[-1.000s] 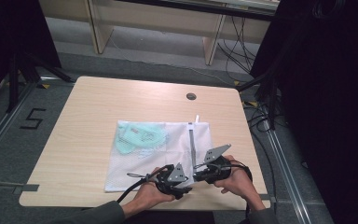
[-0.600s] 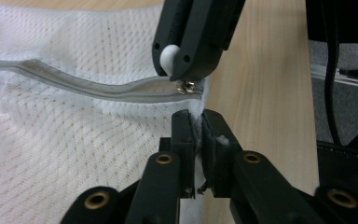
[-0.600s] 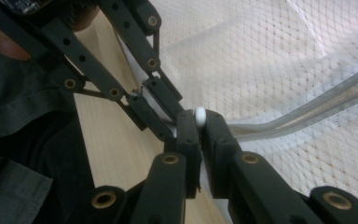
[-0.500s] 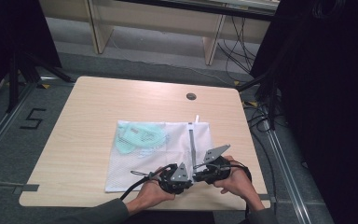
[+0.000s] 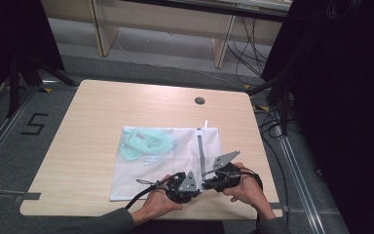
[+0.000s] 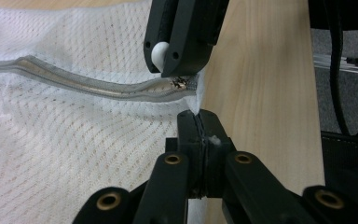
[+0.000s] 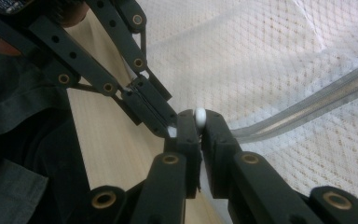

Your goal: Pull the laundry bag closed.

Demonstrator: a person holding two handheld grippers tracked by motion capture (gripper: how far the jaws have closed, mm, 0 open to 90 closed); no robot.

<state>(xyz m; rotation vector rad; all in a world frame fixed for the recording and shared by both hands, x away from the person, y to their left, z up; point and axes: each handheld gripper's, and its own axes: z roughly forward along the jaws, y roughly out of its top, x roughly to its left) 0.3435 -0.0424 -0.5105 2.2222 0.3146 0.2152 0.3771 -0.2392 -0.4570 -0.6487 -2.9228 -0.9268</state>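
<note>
White mesh laundry bag point(image 5: 165, 163) lies flat at centre-bottom of the high view, on the light wood table point(image 5: 102, 112). Pale green folded item point(image 5: 143, 141) shows through the mesh at the bag's upper left. Grey zipper point(image 5: 202, 151) runs top to bottom along the bag's right side.

Left gripper point(image 6: 198, 119): jaws have just been closing and now pinch the white mesh edge right at the zipper's near end. Right gripper point(image 7: 199, 122): jaws together on the small white zipper pull point(image 7: 199, 115), at lower centre of its own view. In the high view both grippers sit side by side at the bag's lower right corner, left gripper point(image 5: 187, 187), right gripper point(image 5: 213, 181).

Handling, as judged: bag is light, limp, bunches readily; mesh could snag or stretch. Best holds are the sewn edge by the zipper end and the pull itself, one anchoring while the other draws.

Writing: a "5" point(image 5: 35, 124) marked on the floor at left of the high view. No brand legible on the bag.
</note>
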